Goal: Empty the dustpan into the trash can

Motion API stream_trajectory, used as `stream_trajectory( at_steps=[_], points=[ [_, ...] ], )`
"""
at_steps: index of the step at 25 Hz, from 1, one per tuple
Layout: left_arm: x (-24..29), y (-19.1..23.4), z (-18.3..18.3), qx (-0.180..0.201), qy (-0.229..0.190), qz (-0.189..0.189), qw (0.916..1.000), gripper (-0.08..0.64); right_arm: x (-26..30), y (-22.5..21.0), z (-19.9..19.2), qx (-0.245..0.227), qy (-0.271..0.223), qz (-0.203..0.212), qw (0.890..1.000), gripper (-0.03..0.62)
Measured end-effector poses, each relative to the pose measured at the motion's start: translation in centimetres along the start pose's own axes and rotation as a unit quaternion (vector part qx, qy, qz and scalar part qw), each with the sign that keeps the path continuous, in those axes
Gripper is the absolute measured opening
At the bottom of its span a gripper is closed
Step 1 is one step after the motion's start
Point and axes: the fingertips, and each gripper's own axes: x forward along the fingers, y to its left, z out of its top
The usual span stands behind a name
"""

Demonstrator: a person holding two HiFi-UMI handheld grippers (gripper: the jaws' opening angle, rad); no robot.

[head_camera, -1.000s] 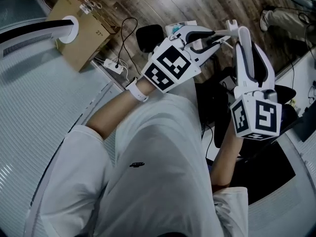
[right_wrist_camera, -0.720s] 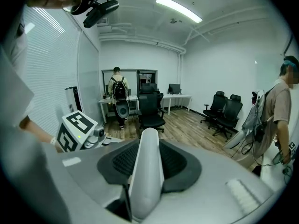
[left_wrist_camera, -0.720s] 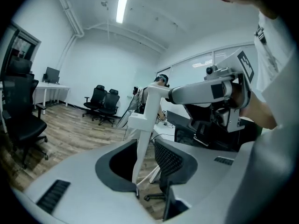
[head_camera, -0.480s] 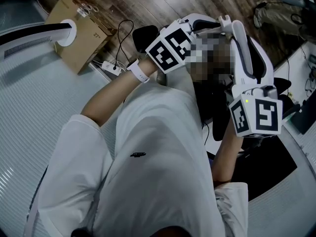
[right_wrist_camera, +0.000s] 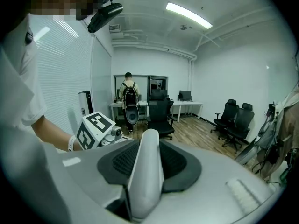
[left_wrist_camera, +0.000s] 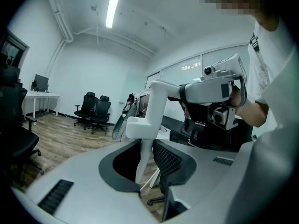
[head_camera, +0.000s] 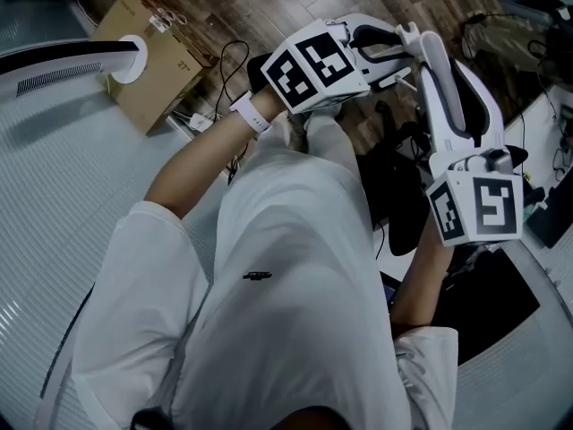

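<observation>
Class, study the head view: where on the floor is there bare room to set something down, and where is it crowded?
Bare: the wooden floor along the top edge, right of the brown cardboard box. Crowded: just below the box, around the white power strip, and at right, around the black chair.

Grained wood-plank floor [head_camera: 269, 7], cardboard box [head_camera: 150, 79], white cloth shirt [head_camera: 286, 240] — smooth, glossy plastic handle [right_wrist_camera: 145, 171].
</observation>
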Motion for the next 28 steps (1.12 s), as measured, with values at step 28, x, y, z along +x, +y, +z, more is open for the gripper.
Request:
stream_trajectory(
  at_steps=[28],
  points=[
    [-10.3,0.9,0.9,-0.035,-0.009,0.111,0.9931,0.095,1.4,8.9,4.5,-0.119,-0.035,0.171,0.977,0.141]
  ],
)
